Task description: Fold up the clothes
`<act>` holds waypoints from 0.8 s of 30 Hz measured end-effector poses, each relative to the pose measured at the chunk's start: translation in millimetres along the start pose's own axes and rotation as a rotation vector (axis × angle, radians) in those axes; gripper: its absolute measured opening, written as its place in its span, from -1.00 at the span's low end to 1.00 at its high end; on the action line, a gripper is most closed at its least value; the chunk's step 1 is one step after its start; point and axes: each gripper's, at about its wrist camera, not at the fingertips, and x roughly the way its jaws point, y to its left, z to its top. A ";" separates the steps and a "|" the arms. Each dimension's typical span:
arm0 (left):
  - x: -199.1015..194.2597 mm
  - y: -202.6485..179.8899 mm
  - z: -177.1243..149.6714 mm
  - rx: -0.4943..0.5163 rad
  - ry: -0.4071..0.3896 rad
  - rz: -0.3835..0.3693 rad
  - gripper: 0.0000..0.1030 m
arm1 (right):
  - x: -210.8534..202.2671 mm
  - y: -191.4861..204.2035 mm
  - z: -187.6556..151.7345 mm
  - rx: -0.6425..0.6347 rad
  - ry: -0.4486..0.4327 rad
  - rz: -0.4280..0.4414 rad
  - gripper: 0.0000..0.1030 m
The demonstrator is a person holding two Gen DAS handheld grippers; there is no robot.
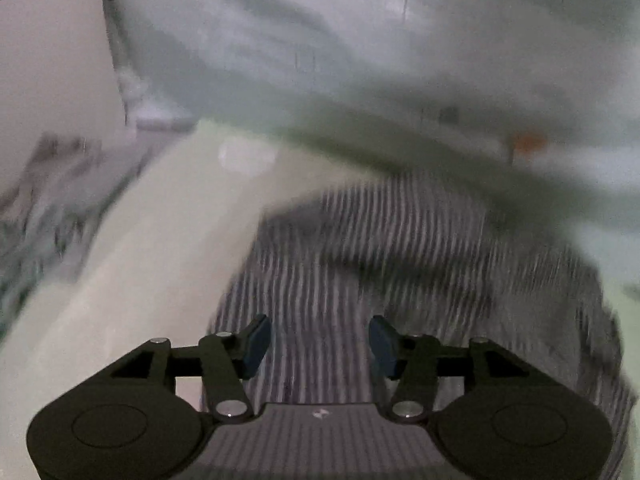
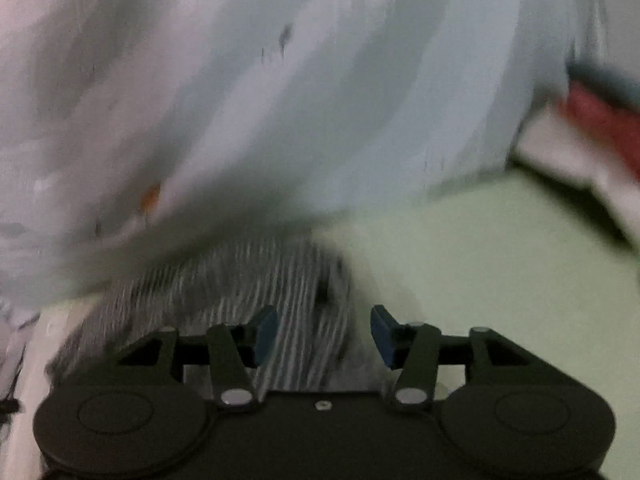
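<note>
A dark-and-white striped garment lies on a pale green surface. It also shows in the right wrist view. A pale blue-white cloth with small orange marks lies or hangs behind it and covers its far edge; it fills the upper part of the right wrist view. My left gripper is open just above the striped garment, with nothing between its blue pads. My right gripper is open over the garment's right edge, also empty. Both views are blurred.
The pale green surface extends to the right of the striped garment. A red, white and teal cloth lies at the far right. A dark patterned fabric lies at the far left, beside a pale wall.
</note>
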 end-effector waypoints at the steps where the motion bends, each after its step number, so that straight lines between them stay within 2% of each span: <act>1: 0.2 1.2 -11.3 0.008 0.022 -0.008 0.21 | 0.4 1.7 -9.9 0.016 0.030 0.014 0.03; 4: -3.9 1.1 -35.7 0.033 0.061 -0.046 0.46 | 3.8 3.4 -33.4 0.044 0.101 0.055 0.15; 6: 0.3 -4.9 -46.3 0.058 0.083 -0.055 0.48 | 0.3 9.1 -45.5 0.043 0.131 0.075 0.24; 11: 14.8 -10.9 -60.1 0.099 0.131 -0.035 0.45 | 8.4 13.7 -53.4 0.079 0.199 0.120 0.26; 12: 17.6 -10.1 -60.6 0.102 0.139 -0.027 0.35 | 8.8 15.2 -54.3 0.081 0.209 0.132 0.24; 13: 20.6 -8.6 -61.1 0.107 0.150 -0.015 -0.12 | 9.9 14.4 -55.6 0.082 0.222 0.139 0.08; 14: 23.7 -6.8 -61.5 0.113 0.162 0.001 -0.78 | 10.9 13.6 -57.0 0.082 0.235 0.145 -0.07; 15: 26.0 -3.2 -61.3 0.112 0.169 0.025 -0.94 | 12.0 12.9 -58.3 0.083 0.248 0.152 -0.48; 16: 25.6 3.5 -59.5 0.097 0.164 0.045 -0.93 | 13.6 12.5 -56.8 0.083 0.245 0.152 -0.83; 17: 23.8 11.2 -56.8 0.075 0.154 0.058 -0.93 | 15.1 12.2 -55.2 0.083 0.241 0.153 -0.90; 21: 8.4 55.4 -35.2 -0.004 0.065 0.186 -0.94 | -7.9 -7.0 -38.4 0.102 0.098 0.092 -0.96; 24: -4.3 97.6 -12.1 -0.069 -0.030 0.356 -0.94 | -25.9 -24.8 -25.1 0.105 0.005 0.012 -0.97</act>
